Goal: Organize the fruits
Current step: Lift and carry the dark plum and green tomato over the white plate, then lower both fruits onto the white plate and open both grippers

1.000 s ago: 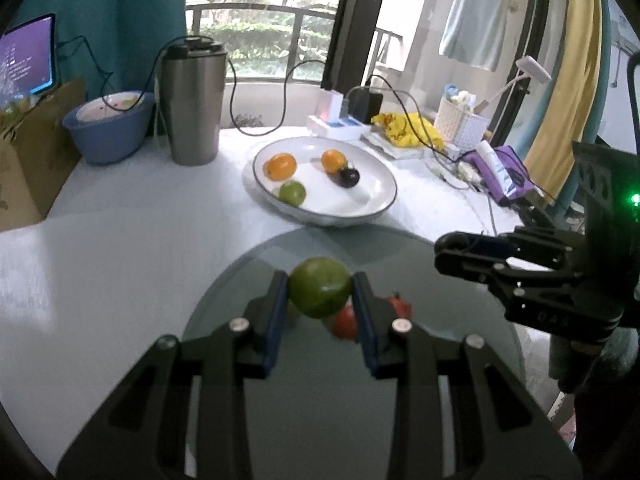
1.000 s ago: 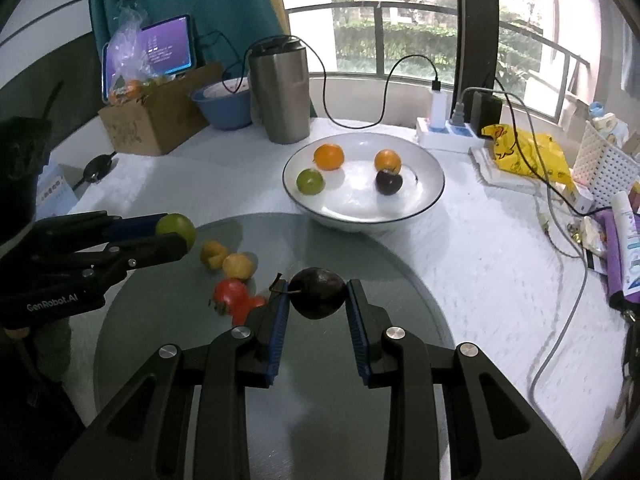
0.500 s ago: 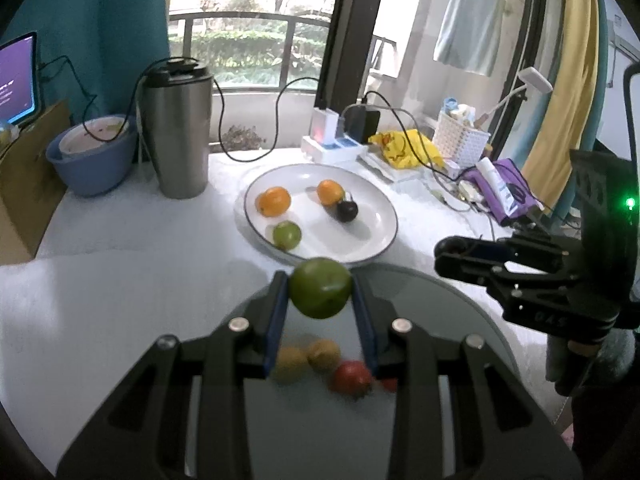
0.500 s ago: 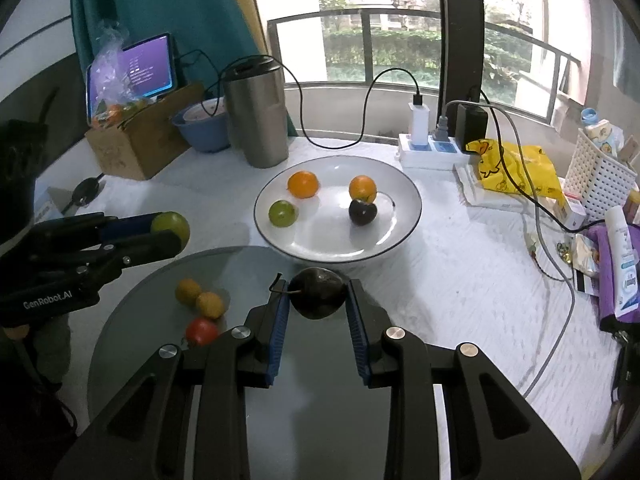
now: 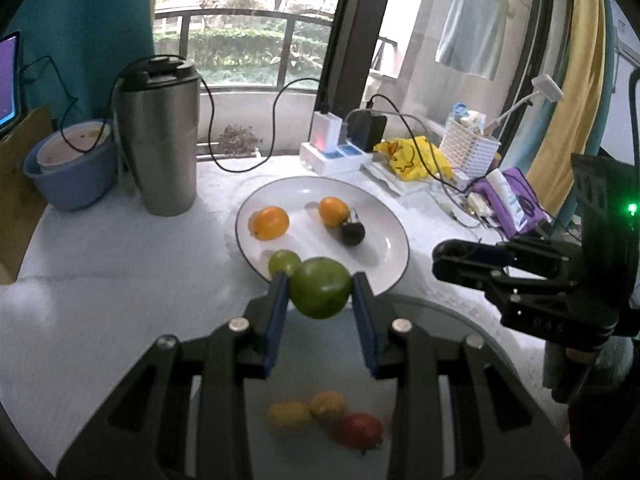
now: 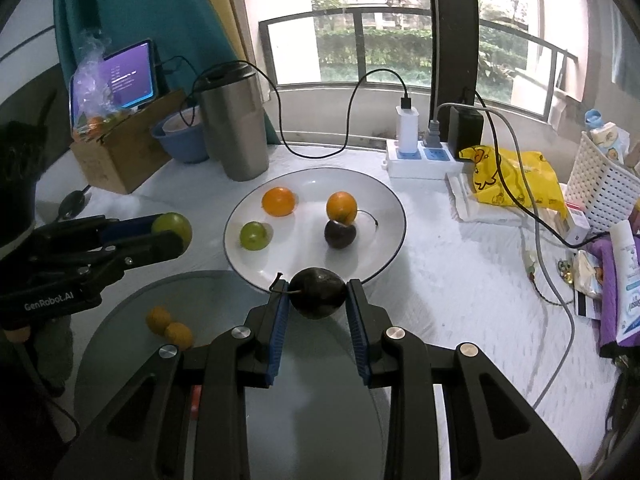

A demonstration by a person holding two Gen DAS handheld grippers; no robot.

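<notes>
Here, smooth round green fruit (image 5: 320,288), glossy dark plum (image 6: 318,293), both clamped

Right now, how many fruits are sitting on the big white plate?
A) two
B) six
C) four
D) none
C: the white plate holds two oranges, one small green fruit and one dark fruit; the other green fruit and dark fruit are clamped in the left gripper and right gripper.
</notes>
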